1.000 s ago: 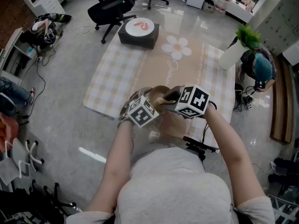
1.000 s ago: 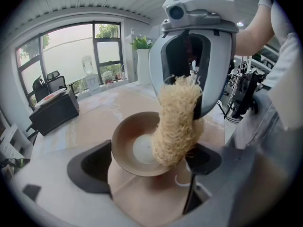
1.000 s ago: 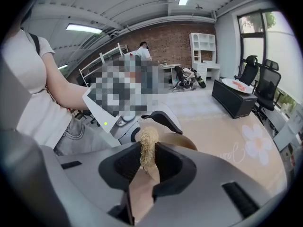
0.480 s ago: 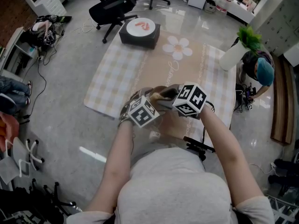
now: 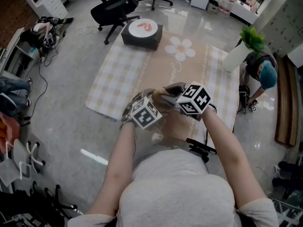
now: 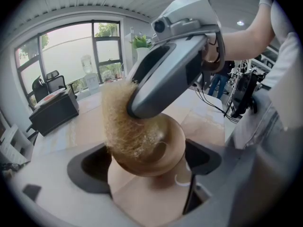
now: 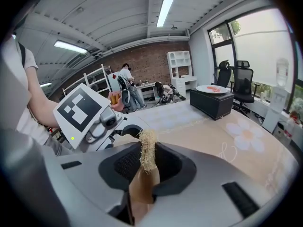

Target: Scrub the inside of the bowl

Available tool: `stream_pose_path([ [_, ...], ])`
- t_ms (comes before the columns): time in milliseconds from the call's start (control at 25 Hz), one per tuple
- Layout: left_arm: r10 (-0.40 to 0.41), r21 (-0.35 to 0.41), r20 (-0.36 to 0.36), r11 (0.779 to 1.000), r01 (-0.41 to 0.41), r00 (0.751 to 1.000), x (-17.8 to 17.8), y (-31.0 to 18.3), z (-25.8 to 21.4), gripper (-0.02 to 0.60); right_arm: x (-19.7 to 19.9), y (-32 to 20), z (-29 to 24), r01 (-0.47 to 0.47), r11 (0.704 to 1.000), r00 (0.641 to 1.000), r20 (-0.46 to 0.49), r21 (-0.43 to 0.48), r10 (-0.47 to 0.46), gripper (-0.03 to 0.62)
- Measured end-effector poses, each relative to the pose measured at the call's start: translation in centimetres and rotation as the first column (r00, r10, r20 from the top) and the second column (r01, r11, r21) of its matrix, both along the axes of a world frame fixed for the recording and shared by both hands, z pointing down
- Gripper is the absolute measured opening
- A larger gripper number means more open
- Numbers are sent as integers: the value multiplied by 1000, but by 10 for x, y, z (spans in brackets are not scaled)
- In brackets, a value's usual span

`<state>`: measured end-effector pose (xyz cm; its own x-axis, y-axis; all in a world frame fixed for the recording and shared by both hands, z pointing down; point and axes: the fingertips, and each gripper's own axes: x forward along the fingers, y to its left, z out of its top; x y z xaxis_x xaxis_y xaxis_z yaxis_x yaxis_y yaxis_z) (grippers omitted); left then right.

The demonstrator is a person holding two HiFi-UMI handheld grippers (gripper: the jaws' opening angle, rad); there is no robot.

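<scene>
Both jaws of the left gripper [image 6: 147,167] are closed on the wooden bowl [image 6: 163,143], one dark pad at its 9 o'clock side and the other at its 3 o'clock side, with no gap showing between pads and wood. The bowl is tilted, and its hollow faces up toward 11 o'clock in the left gripper view. The right gripper [image 7: 147,169] has its jaws drawn nearly together on a tuft of pale, fibrous scrubber [image 7: 147,155], which stands upright between them and pokes out past their tips. In the left gripper view the scrubber is pressed into the bowl's hollow and covers its 9 o'clock half, with the grey nose of the right gripper bearing on it from 1 o'clock. From the head view the two marker cubes sit close together at the centre, the left at 7 o'clock of the bowl and the right at 3 o'clock, all held in the air above a beige checked mat [image 5: 123,70]. A daisy print [image 5: 179,48] lies on the mat at 12 o'clock. Beyond it, toward 11 o'clock, is a black box [image 5: 141,37] with a white plate [image 5: 141,26] on top. A white vase [image 5: 235,55] of green leaves stands at 2 o'clock, near a crouching person [image 5: 265,72].
</scene>
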<state>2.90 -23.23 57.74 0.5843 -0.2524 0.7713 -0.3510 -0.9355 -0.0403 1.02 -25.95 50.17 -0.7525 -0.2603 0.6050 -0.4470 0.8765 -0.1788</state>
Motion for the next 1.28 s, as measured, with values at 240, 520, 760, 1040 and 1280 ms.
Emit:
stream_pose_path([
  [240,-1,1,-1,1000,1,1000,0,0,0,466,9,-6,2,-40,998,999,-21,46,41,86],
  [520,0,0,0,1000,0,1000,-1,1,0,466,24,-16,2,-98,991,993,-53,91,103,86],
  [760,1,-1,-2,1000,-1,1000,0,3,-3,466,35,-16,2,-98,991,990,-95,89,106,86],
  [1040,3,3,-4,1000,-3,1000,0,1,-1,466,45,-13,12,-64,994,979,-190,90,80,86],
  [1280,3,2,-9,1000,-3,1000,0,0,0,466,52,-11,15,-54,996,968,-239,71,69,86],
])
